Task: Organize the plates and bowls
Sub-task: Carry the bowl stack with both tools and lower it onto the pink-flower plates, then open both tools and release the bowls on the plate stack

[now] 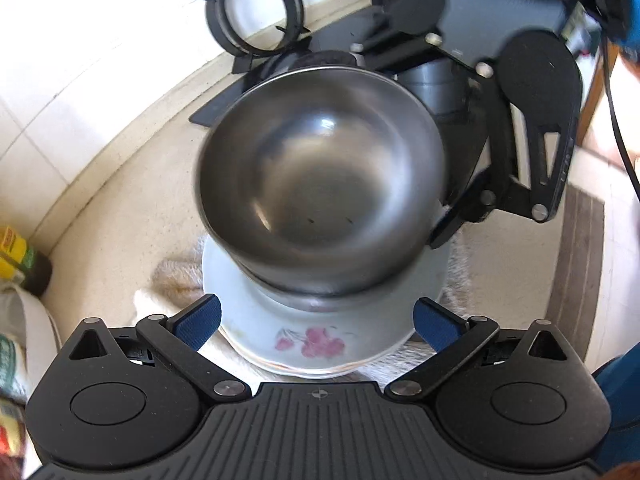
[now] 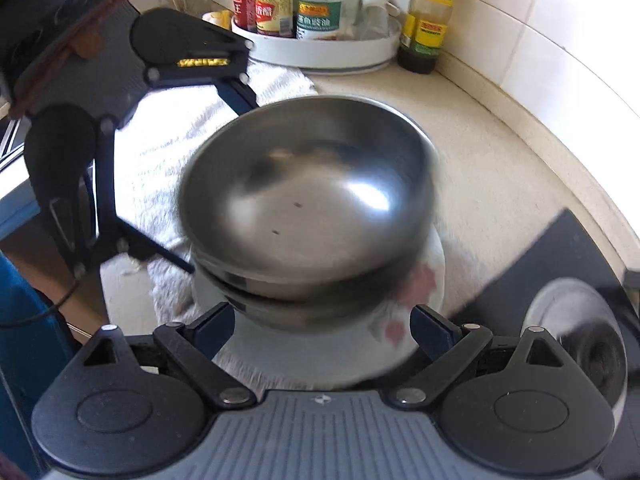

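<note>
Holding both tools wide open, nothing gripped: left tool (image 1: 316,326) and right tool (image 2: 322,330) flank the stack. Steel bowls (image 1: 320,184) sit nested on the floral plate (image 1: 308,340), over a towel (image 2: 188,136) on the table (image 2: 492,160). My guess: towel stops sliding.

Two steel bowls (image 2: 308,200), nested, centre of view; at least two flowered plates (image 1: 320,344) stacked beneath, exact number unclear. Four bottles (image 2: 276,0) in the white tray (image 2: 320,56) at 12 o'clock, a fifth bottle (image 2: 428,20) at 1 o'clock; one white towel (image 2: 180,140).
</note>
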`<state>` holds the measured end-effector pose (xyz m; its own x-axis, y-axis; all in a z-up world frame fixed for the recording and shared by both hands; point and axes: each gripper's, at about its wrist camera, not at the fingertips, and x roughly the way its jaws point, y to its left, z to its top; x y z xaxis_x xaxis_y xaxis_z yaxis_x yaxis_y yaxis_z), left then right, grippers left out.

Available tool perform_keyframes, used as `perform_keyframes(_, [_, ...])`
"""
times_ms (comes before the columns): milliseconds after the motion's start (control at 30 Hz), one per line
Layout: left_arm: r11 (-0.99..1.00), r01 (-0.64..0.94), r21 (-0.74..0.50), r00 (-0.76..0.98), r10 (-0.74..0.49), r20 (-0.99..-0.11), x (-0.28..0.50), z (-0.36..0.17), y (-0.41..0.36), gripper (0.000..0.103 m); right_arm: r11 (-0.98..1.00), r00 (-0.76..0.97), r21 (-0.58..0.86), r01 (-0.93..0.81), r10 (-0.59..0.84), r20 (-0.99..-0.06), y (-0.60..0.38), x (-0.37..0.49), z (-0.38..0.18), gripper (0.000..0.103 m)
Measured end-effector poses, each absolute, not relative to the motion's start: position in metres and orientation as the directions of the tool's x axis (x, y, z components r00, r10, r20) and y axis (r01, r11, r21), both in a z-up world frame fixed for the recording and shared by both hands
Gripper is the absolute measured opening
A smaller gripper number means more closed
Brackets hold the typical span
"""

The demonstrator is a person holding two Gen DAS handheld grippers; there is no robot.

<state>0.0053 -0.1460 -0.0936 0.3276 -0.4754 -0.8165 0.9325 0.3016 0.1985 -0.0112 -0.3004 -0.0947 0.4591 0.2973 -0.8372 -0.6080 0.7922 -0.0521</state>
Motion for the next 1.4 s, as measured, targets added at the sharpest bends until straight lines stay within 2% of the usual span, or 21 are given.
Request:
perform_keyframes(233, [0.466,0.882,0.076,0.338,-0.509,-0.792,0.004,-0.093,-0.129,0.103,0.884,0.504,-0.006,-0.467,0.261,-0.823,-0.306,-0.042,-0.100,0.097])
perform_keyframes(367, [0.551,0.834,-0.017,0.337,-0.535,-0.774,-0.005,-0.092,-0.109,0.103,0.932,0.578,0.069,-0.355,0.276,-0.768,-0.311,-0.075,-0.094,0.097])
perform_keyframes(567, [0.694,0.709,-0.124,0.417,-0.555,-0.720,-0.015,-0.073,-0.085,0.103,0.975,0.734,0.173,-0.138,0.217,-0.643,-0.302,-0.112,-0.075,0.100])
perform_keyframes(733, [0.740,0.664,-0.111,0.533,-0.572,-0.624,-0.018,-0.020,-0.077,0.103,0.983,0.834,0.169,-0.072,0.152,-0.530,-0.298,-0.123,-0.015,0.100])
perform_keyframes(833, [0.767,0.637,-0.069,0.643,-0.579,-0.502,-0.031,0.030,-0.069,0.103,0.993,0.908,0.119,0.019,0.032,-0.419,-0.292,-0.131,0.043,0.103])
perform_keyframes(900, [0.789,0.610,-0.069,0.701,-0.578,-0.418,-0.043,0.049,-0.058,0.103,0.980,0.928,0.162,0.112,-0.045,-0.369,-0.285,-0.141,0.066,0.103])
perform_keyframes(933, [0.794,0.598,-0.110,0.698,-0.584,-0.414,-0.047,0.048,-0.052,0.103,0.961,0.928,0.221,0.166,-0.077,-0.365,-0.282,-0.148,0.063,0.103])
perform_keyframes(1000, [0.772,0.577,-0.267,0.631,-0.629,-0.455,-0.045,0.026,-0.045,0.103,0.920,0.917,0.336,0.201,-0.057,-0.394,-0.276,-0.154,0.032,0.103])
perform_keyframes(1067, [0.790,0.521,-0.324,0.578,-0.605,-0.548,-0.043,-0.007,-0.048,0.103,0.909,0.867,0.358,0.213,-0.007,-0.499,-0.267,-0.146,-0.003,0.103])
perform_keyframes(1167, [0.887,0.425,-0.179,0.604,-0.425,-0.674,-0.049,-0.043,-0.066,0.102,0.908,0.772,0.259,0.330,-0.102,-0.627,-0.248,-0.142,-0.041,0.103])
perform_keyframes(1300, [0.920,0.367,-0.134,0.618,-0.349,-0.704,-0.055,-0.061,-0.074,0.103,0.897,0.715,0.161,0.411,-0.208,-0.668,-0.239,-0.141,-0.058,0.103])
perform_keyframes(1400, [0.942,0.324,-0.087,0.647,-0.288,-0.706,-0.062,-0.065,-0.076,0.103,0.881,0.707,0.147,0.451,-0.251,-0.661,-0.242,-0.147,-0.059,0.103])
